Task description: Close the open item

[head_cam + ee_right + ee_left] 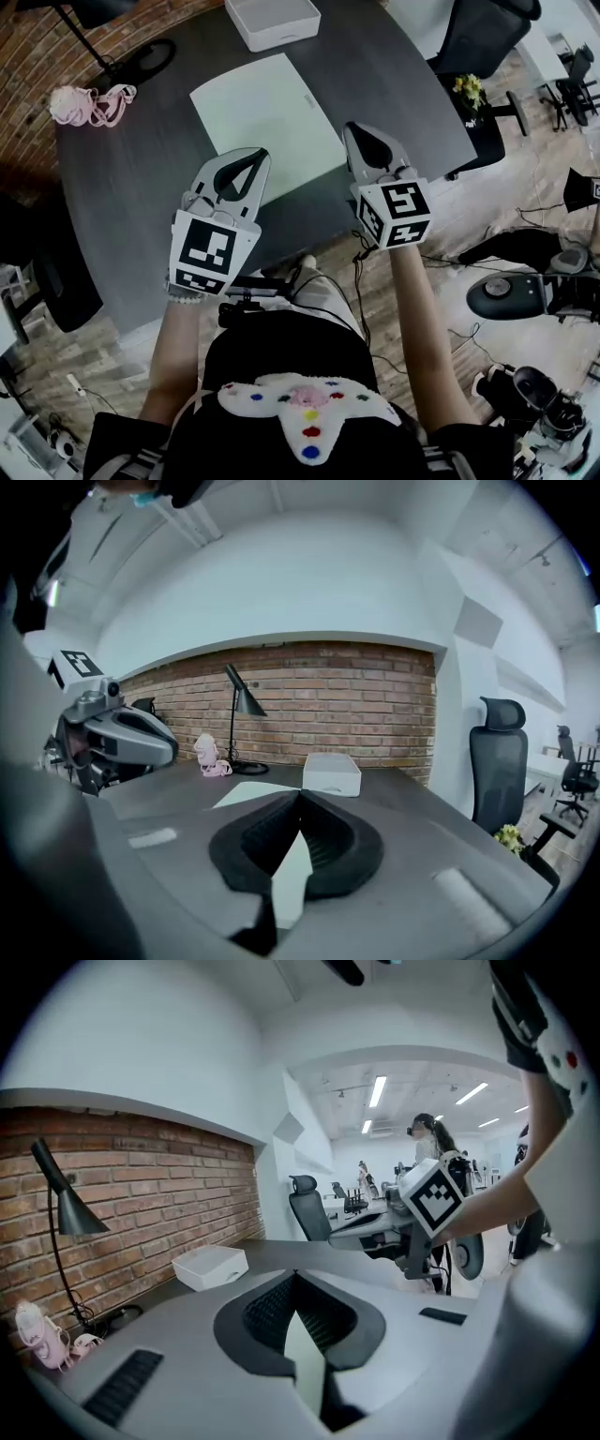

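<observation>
Head view showed your left tool [255, 156] and right tool [355, 128] shut, empty, over the dark tabletop [141, 178]. The open-topped white box [272, 37] sat at its far edge near the brick wall [37, 47], beyond a flat white slab [267, 117].

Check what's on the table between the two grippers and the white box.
One flat white panel lies there on the dark table, nothing else; the head view shows it.

Matt dark wood-grain table [122, 206], smooth pale sheet [267, 112], matt white plastic box [273, 21], rough brick wall [319, 691].
</observation>
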`<action>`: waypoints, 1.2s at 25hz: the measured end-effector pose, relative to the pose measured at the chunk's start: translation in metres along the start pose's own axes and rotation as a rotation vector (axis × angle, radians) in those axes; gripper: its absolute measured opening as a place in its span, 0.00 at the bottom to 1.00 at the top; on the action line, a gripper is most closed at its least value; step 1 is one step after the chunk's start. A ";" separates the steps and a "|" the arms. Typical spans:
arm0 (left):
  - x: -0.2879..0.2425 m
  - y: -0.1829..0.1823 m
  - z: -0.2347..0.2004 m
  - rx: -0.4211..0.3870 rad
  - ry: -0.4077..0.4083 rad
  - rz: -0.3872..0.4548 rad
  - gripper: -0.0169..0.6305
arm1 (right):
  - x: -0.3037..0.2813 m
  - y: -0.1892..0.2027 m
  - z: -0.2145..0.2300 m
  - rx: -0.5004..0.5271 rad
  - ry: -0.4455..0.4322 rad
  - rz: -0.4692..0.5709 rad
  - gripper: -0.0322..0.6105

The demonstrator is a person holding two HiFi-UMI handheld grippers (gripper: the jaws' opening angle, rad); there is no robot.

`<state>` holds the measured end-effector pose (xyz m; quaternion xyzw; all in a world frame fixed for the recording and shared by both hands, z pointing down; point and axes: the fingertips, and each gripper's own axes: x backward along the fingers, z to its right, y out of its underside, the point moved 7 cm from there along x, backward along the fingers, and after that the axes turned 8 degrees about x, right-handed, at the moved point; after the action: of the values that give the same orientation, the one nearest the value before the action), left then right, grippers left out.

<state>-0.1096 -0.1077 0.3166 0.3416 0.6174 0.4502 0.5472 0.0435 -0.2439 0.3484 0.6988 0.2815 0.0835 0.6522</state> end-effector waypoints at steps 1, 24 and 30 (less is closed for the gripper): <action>0.005 -0.003 0.001 -0.001 0.006 0.012 0.04 | 0.009 -0.003 -0.004 -0.009 0.016 0.010 0.06; 0.062 -0.005 0.003 -0.001 0.076 0.083 0.04 | 0.107 -0.019 -0.071 -0.094 0.143 0.071 0.06; 0.065 -0.004 0.006 -0.007 0.089 0.083 0.04 | 0.108 -0.022 -0.077 -0.079 0.157 0.072 0.06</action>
<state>-0.1139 -0.0484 0.2889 0.3447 0.6249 0.4894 0.5012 0.0896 -0.1230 0.3104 0.6736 0.3031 0.1724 0.6517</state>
